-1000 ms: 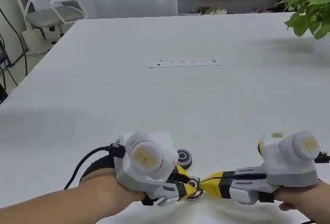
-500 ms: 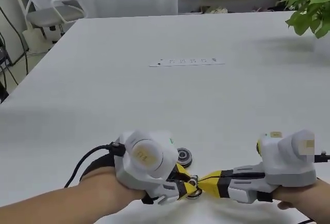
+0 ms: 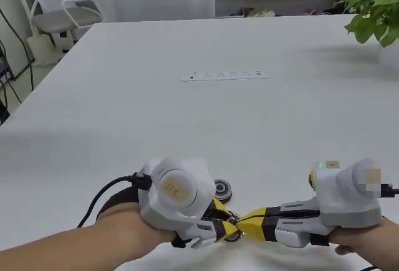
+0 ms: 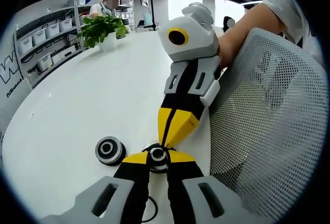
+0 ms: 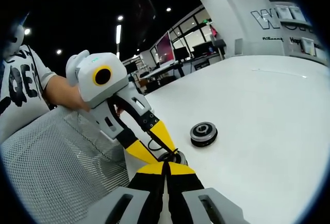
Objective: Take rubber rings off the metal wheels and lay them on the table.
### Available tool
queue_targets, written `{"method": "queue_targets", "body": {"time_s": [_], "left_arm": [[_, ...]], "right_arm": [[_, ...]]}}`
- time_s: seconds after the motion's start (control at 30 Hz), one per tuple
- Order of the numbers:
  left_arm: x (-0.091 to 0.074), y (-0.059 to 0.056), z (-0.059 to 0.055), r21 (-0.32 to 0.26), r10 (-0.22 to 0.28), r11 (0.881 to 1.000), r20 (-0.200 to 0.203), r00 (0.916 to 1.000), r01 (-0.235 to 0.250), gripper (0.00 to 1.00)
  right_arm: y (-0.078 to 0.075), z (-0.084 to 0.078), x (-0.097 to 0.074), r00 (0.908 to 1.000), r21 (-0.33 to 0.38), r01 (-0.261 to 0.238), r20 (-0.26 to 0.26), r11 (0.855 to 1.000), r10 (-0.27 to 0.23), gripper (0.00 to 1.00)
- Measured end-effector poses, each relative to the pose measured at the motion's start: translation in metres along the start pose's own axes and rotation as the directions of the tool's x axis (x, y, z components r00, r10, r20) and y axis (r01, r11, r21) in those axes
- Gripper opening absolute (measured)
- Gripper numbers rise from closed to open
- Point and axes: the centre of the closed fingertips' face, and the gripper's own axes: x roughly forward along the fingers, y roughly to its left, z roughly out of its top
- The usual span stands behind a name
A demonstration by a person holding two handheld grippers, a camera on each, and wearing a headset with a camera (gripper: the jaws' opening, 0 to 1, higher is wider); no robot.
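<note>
White table (image 3: 187, 115) spreads wide ahead of me, matte and pale. Grey mesh of a chair back (image 4: 268, 110) stands close against its near edge, right by my hands. A leafy green potted plant (image 3: 374, 6) sits at the far right of the table, and a white power strip (image 3: 224, 75) lies flat near the middle, well apart from my work.

My left gripper (image 4: 157, 158) has its yellow-and-black jaws narrowed onto a small metal wheel (image 5: 174, 157) at the near edge, one tip on each side of it. This wheel is round, with a shiny silver hub and a dark rim. My right gripper (image 5: 166, 166) comes in from the opposite side, nose to nose with the left. Its jaws are drawn almost together and their tips touch the wheel's rim. I cannot tell whether they pinch any rubber there.

Just beyond the grippers a second wheel (image 5: 203, 133) lies flat on the table, apart from both of them. It has a bright centre bearing and concentric metal faces. A black rubber ring (image 5: 202, 143) is seated round its outside.
</note>
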Motion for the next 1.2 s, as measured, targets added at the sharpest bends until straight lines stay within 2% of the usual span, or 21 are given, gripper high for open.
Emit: {"method": "queue_targets", "body": {"time_s": [0.37, 0.9, 1.2], "left_arm": [[-0.0001, -0.0002, -0.0001, -0.002, -0.001, 1.0, 0.002, 1.0, 0.001, 0.07], [0.0, -0.0001, -0.0001, -0.006, -0.003, 1.0, 0.009, 1.0, 0.003, 0.07], [0.0009, 0.0, 0.0006, -0.017, -0.006, 1.0, 0.026, 0.9996, 0.006, 0.07]], "right_arm": [[-0.0057, 0.0016, -0.0015, 0.9997, 0.008, 0.023, 0.011, 1.0, -0.023, 0.0], [-0.0048, 0.0031, -0.0016, 0.9996, 0.016, 0.018, 0.021, 1.0, -0.018, 0.0], [-0.0058, 0.0045, -0.0026, 0.9993, 0.021, 0.022, 0.03, 1.0, -0.022, 0.0]]}}
